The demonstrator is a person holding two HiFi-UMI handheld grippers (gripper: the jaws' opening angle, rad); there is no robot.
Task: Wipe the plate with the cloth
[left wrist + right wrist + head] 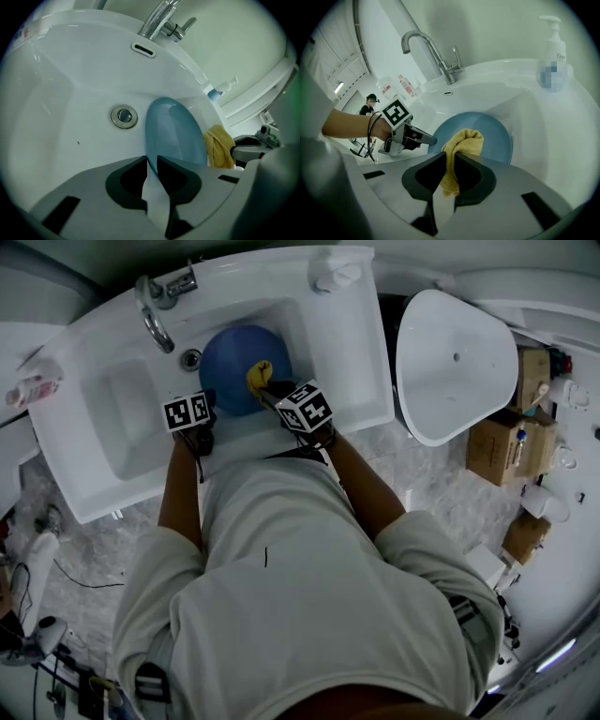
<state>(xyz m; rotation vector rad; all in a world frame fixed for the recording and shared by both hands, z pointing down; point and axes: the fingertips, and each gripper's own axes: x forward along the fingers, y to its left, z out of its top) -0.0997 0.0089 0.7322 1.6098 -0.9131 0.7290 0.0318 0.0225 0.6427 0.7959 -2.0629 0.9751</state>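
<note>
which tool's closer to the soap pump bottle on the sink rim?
Right. The right tool, shut on the cloth, is on the side of the plate facing the soap bottle; the left tool clamps its opposite edge, farther away.

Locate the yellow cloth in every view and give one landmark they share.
Head view: cloth upper centre, on the blue plate.
Left gripper view: cloth right of centre, beside the plate's edge.
Right gripper view: cloth centre, clamped in the right tool.
Shared landmark: the faucet.

1. Dim, cool, even lighting; soft shadows only.
2. Heavy fisheye bending; black corners in both gripper views.
3. Pale sheen across the sink, upper left.
4. Slightly soft near bottom edges.
</note>
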